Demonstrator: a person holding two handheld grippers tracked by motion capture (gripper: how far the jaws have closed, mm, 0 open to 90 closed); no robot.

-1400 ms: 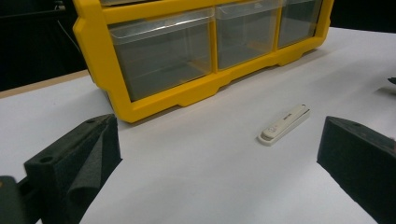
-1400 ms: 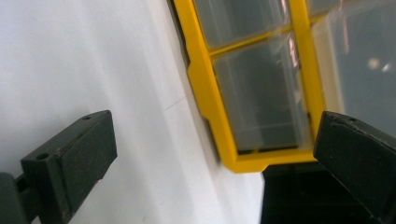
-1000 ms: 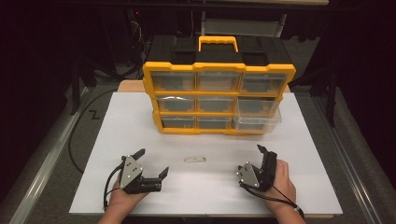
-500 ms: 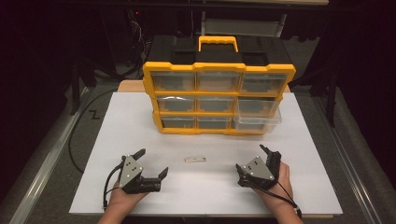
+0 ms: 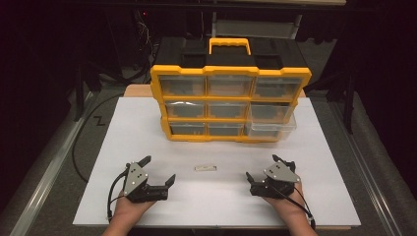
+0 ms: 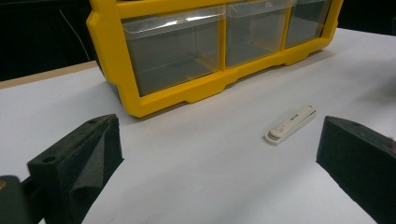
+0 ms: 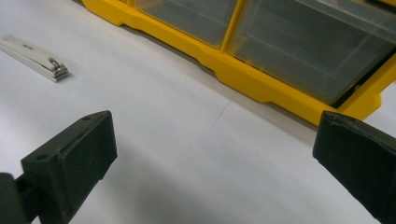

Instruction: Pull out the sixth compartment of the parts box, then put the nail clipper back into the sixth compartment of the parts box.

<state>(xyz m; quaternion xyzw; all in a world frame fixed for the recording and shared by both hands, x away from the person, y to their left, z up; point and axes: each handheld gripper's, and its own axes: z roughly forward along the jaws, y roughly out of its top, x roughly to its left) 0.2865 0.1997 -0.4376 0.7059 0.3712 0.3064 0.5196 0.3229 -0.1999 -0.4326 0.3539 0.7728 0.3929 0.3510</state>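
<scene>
The nail clipper (image 5: 205,168) lies flat on the white surface (image 5: 147,128), in front of the yellow drawer cabinet (image 5: 230,103) and between the two grippers. The left gripper (image 5: 158,172) and the right gripper (image 5: 265,168) rest near it on either side, each with fingers spread wide and holding nothing.

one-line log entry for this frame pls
left gripper: open, empty | right gripper: open, empty | small white nail clipper: flat on white table, between grippers, untouched | yellow-framed organizer with clear drawers: bottom-right drawer pulled out
</scene>
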